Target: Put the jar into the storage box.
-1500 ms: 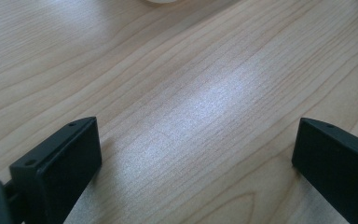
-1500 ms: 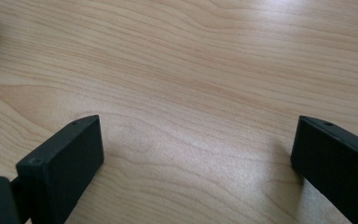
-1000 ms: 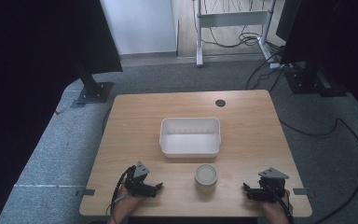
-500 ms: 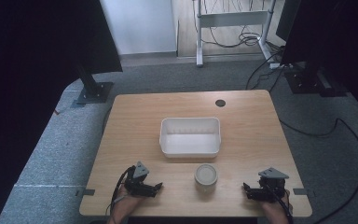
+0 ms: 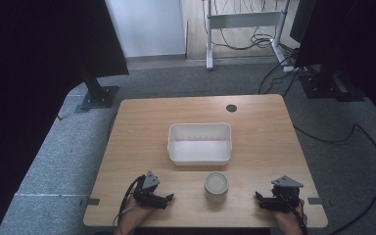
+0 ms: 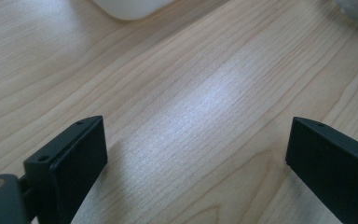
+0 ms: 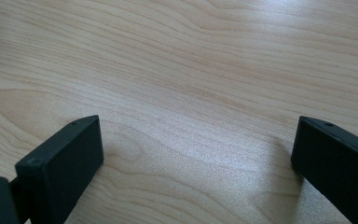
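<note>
Jar [image 5: 216, 186] is cut off in the left gripper [image 5: 169, 199] view; both grippers' jaws spread.

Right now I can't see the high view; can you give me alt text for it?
A lidded jar stands near the front edge of a wooden table, between the left tool and the right tool, both resting open and empty. A white tub sits empty just behind the jar.

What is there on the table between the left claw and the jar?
Nothing: between the left claw and the jar the high view shows bare wooden table.
</note>
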`<state>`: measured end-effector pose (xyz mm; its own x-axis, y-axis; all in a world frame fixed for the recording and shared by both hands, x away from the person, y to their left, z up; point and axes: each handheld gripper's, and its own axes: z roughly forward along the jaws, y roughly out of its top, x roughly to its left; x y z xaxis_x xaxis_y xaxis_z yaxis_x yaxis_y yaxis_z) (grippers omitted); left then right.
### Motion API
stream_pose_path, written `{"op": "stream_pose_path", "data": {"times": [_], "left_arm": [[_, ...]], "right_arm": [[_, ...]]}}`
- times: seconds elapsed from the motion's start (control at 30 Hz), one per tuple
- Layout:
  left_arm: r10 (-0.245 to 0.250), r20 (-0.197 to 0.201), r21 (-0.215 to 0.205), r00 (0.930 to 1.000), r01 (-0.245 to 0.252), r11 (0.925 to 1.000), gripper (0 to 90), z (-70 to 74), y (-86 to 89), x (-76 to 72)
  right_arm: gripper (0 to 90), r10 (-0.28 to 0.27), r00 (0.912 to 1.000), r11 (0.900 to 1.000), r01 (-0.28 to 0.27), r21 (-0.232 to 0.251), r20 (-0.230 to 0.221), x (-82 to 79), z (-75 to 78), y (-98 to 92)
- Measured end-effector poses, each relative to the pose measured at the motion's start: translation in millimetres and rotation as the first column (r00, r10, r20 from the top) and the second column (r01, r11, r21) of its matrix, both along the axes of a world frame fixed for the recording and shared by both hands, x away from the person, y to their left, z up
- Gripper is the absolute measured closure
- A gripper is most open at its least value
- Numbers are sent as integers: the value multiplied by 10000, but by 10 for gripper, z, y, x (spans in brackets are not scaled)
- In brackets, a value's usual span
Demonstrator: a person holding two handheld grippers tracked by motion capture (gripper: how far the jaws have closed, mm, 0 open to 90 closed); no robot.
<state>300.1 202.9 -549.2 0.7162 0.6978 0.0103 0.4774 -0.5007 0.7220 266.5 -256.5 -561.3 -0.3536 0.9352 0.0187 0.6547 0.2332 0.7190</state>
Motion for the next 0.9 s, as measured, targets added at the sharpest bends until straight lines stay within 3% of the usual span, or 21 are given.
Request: {"op": "stream_pose_path", "data": {"times": [0.9], "left_arm": [[-961,277,-474,9950,974,9941,45,282,-256,-86]], "right_arm": [[18,-4,10000,10000,4,-1,-2,0,0,0]]}}
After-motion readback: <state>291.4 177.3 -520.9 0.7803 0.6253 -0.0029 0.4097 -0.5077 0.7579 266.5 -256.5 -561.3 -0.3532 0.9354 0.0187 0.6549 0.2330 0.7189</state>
